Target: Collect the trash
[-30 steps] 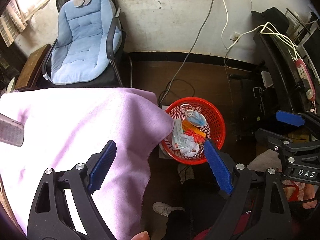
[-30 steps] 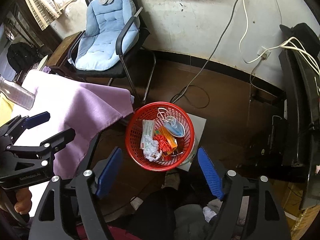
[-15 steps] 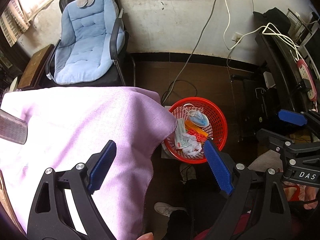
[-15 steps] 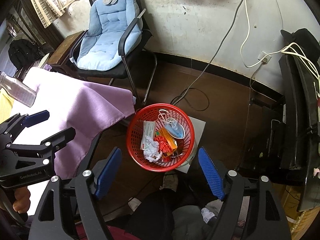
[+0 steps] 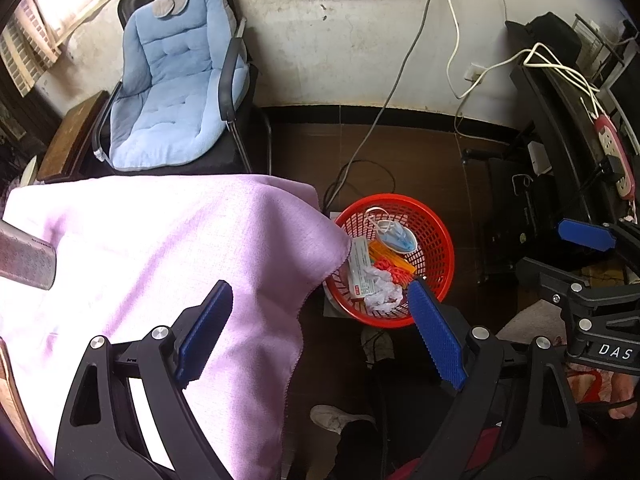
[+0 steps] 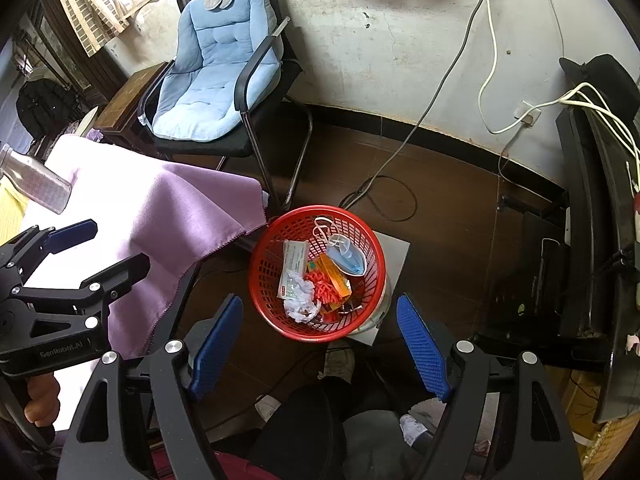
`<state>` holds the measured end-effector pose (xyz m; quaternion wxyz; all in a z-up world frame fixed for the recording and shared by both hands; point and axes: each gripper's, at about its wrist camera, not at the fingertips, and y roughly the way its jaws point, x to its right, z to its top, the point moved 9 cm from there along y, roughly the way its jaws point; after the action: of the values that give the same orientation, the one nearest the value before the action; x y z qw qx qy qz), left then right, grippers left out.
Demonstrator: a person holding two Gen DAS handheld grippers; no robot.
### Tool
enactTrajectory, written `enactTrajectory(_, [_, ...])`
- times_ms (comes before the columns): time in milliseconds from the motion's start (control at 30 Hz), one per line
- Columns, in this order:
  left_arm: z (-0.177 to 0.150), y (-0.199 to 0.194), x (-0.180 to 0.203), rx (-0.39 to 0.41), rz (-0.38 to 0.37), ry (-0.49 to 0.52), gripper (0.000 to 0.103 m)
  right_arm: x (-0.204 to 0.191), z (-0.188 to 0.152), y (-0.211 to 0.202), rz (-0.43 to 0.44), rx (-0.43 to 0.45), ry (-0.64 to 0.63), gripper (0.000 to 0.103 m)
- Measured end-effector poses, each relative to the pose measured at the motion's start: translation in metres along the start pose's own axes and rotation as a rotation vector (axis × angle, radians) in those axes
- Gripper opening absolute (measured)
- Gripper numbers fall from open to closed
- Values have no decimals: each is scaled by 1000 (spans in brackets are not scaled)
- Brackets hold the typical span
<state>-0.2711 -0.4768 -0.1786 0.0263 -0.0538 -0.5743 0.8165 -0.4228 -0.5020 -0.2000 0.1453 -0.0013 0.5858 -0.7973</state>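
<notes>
A red plastic basket [image 6: 264,280] stands on the floor beside the table, also in the left wrist view [image 5: 444,248]. It holds a blue face mask [image 6: 348,258], a white packet [image 6: 294,262], crumpled white paper [image 6: 300,304] and orange and red scraps [image 6: 328,280]. My right gripper [image 6: 320,330] is open and empty, high above the basket's near rim. My left gripper [image 5: 320,334] is open and empty, over the corner of the purple cloth [image 5: 160,248], left of the basket. Each gripper shows in the other's view: the left [image 6: 96,248], the right [image 5: 560,248].
A purple cloth covers the table [image 6: 160,208] at left. A patterned bottle [image 6: 36,180] lies on it at the far left. A chair with a light blue cushion [image 6: 216,68] stands behind. Cables [image 6: 380,192] trail on the floor. A dark desk [image 6: 600,200] is at right.
Both grippers have risen and pulled back a little, so the basket looks smaller and farther. Both stay open and empty.
</notes>
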Motion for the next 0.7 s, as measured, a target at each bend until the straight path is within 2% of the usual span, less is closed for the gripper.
enactTrajectory(700, [-3, -4, 7, 9, 25, 23, 86, 8, -6, -2, 6, 9, 3, 78])
